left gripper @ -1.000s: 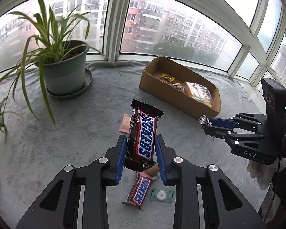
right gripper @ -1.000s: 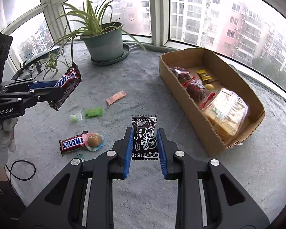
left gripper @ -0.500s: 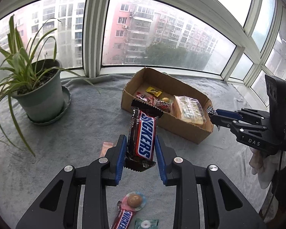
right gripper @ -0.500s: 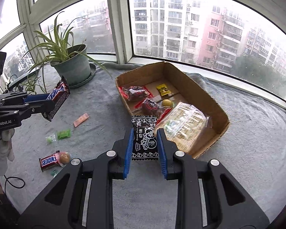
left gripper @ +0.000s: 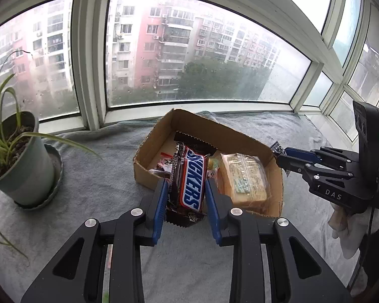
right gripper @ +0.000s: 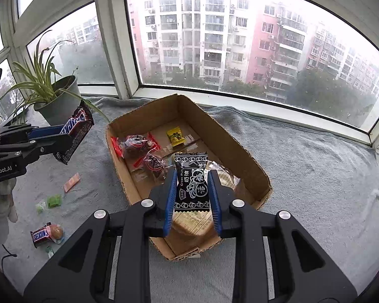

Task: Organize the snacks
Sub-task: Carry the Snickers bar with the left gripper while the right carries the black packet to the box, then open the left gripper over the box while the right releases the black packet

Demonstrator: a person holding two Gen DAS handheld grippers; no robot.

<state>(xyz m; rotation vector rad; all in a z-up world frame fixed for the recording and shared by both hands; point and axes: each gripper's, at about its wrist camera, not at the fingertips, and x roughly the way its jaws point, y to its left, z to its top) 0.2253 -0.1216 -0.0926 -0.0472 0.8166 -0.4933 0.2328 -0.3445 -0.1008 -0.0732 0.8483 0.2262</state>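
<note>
in the left wrist view, the left gripper (left gripper: pixel 185 199) is clamped on a snickers bar (left gripper: pixel 189 180), which stands upright between the blue pads and is held in the air in front of the cardboard box (left gripper: pixel 274 197) on the grey cloth (left gripper: pixel 96 181). inside the box lies a clear pack of yellowish cakes (left gripper: pixel 242 176) at the near right end, with red-wrapped sweets partly hidden behind the bar. a potted plant (left gripper: pixel 20 159) stands well to the left on its saucer. the right gripper (left gripper: pixel 280 155) reaches in from the right at the box's right rim, pinching a dark wrapper of which only an edge shows. in the right wrist view, the right gripper (right gripper: pixel 192 194) is closed on a black plum candy packet (right gripper: pixel 192 184), held upright above the near part of the cardboard box (right gripper: pixel 235 149). on the box floor lie two red-wrapped sweets (right gripper: pixel 136 144) toward the left wall and a small yellow packet (right gripper: pixel 175 135) further back. at the left, the left gripper (right gripper: pixel 60 136) holds the snickers bar (right gripper: pixel 75 131) tilted, beside the box's left wall and apart from it. on the cloth beyond lie an orange sachet (right gripper: pixel 72 182), a green candy (right gripper: pixel 54 200) and a second snickers bar (right gripper: pixel 41 236).
</note>
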